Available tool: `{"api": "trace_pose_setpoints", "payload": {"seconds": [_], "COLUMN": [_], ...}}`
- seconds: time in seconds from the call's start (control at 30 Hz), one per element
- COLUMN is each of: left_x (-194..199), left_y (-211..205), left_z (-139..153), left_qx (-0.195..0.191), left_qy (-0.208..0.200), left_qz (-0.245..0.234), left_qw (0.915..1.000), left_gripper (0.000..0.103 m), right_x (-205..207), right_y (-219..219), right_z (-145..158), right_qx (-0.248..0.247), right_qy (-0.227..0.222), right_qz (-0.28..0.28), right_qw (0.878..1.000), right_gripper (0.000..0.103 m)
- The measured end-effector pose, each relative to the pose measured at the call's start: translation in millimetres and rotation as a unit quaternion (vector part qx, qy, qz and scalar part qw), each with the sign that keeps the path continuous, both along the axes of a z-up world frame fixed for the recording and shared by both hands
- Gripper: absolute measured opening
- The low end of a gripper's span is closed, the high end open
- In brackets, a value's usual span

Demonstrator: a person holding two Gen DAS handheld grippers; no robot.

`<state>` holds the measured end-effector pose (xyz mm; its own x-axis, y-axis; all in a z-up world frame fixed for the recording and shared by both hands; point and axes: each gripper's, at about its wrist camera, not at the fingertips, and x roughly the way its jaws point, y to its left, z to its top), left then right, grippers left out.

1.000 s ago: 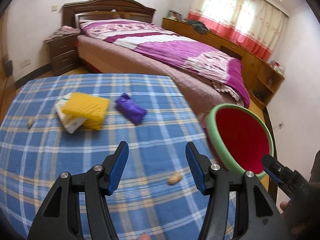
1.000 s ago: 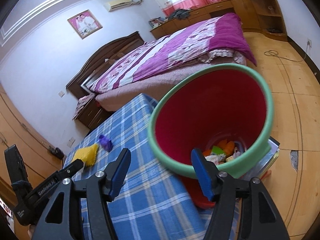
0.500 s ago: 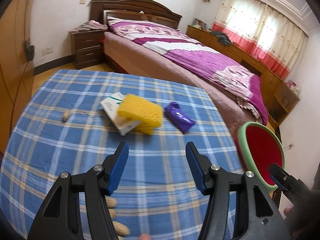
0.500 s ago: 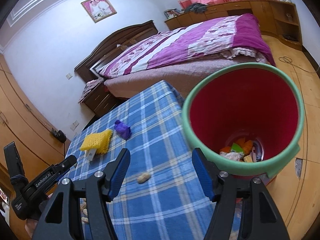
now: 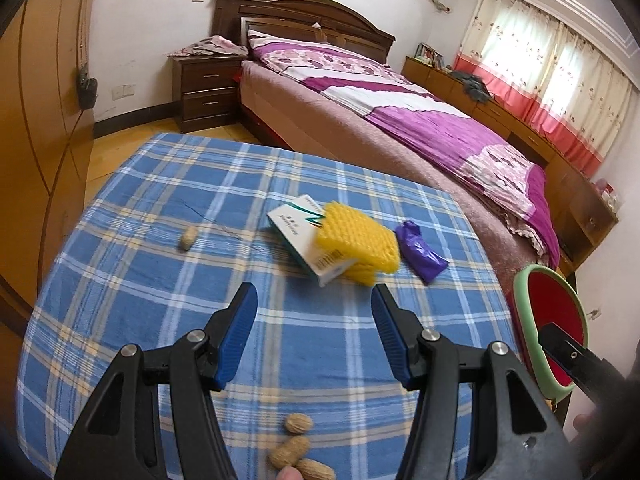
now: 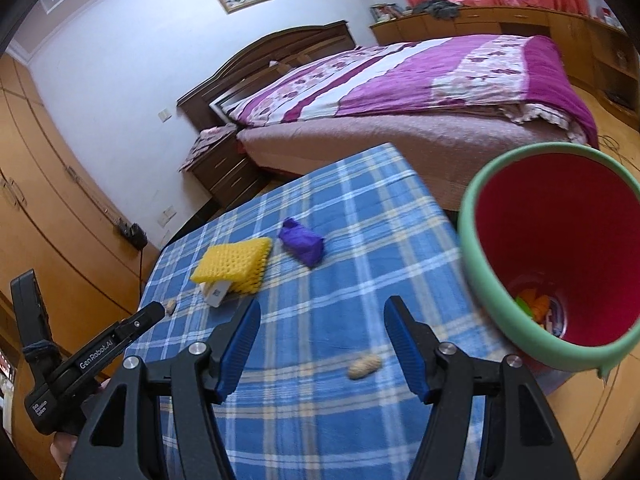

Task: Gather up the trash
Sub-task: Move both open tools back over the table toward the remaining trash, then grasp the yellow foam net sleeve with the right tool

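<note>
On the blue plaid table [image 5: 160, 280] lie a yellow foam net [image 5: 358, 240] on top of a white carton [image 5: 294, 226], a purple wrapper [image 5: 420, 250], one peanut [image 5: 188, 238] and a few peanuts [image 5: 294, 446] by the near edge. My left gripper [image 5: 314, 300] hovers open just short of the carton, empty. My right gripper [image 6: 322, 316] is open and empty above the cloth, with a peanut [image 6: 364, 366] under its right finger. The yellow net [image 6: 234, 262] and purple wrapper [image 6: 302, 242] lie beyond it. The red bin [image 6: 474, 248] with a green rim stands to its right, holding trash.
The bin [image 5: 524, 312] stands off the table's right edge. A bed [image 5: 400, 120] with a purple cover runs behind the table, a dark nightstand [image 5: 204, 88] beside it. Wooden wardrobe doors [image 6: 48, 200] line the left. The left gripper's body [image 6: 100, 348] shows at the lower left.
Both grippers have swung left over the table. The bin has slid to the right in both views, and the net, carton and wrapper have come toward the middle. Neither pair of jaws has changed.
</note>
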<state>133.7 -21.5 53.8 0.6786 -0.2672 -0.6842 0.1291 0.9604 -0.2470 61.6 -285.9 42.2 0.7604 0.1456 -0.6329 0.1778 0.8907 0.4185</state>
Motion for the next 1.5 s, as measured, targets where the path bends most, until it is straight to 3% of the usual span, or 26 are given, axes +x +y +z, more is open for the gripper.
{"api": "trace_pose_setpoints", "payload": {"seconds": [0.53,0.87,1.17,1.3,1.43,1.5], "left_x": [31.6,43.0,48.1,45.3,38.7,35.0], "left_y": [44.6,56.2,60.2,61.1,63.2,64.6], "left_z": [-21.7,-29.8,-37.3,-36.6,-33.6,-31.2], "left_qx": [-0.007,-0.013,-0.009,-0.009,-0.014,-0.015], "left_qy": [0.017,0.026,0.037,0.038,0.037,0.035], "left_qz": [0.048,0.066,0.068,0.064,0.062,0.063], "left_qw": [0.9987,0.9974,0.9969,0.9972,0.9973,0.9973], "left_gripper": [0.059,0.059,0.059,0.059,0.059,0.059], "right_x": [61.4,120.8,159.9,165.1,156.7,149.7], "right_y": [45.6,75.9,91.9,95.6,100.3,102.9], "right_z": [-4.4,-19.8,-38.9,-48.2,-42.4,-37.2], "right_qx": [-0.007,-0.011,-0.018,-0.005,-0.007,-0.014], "right_qy": [0.019,0.048,0.067,0.079,0.064,0.055], "right_qz": [0.044,0.102,0.116,0.127,0.133,0.137], "right_qw": [0.999,0.994,0.991,0.989,0.989,0.989], "right_gripper": [0.067,0.072,0.072,0.049,0.021,0.015]}}
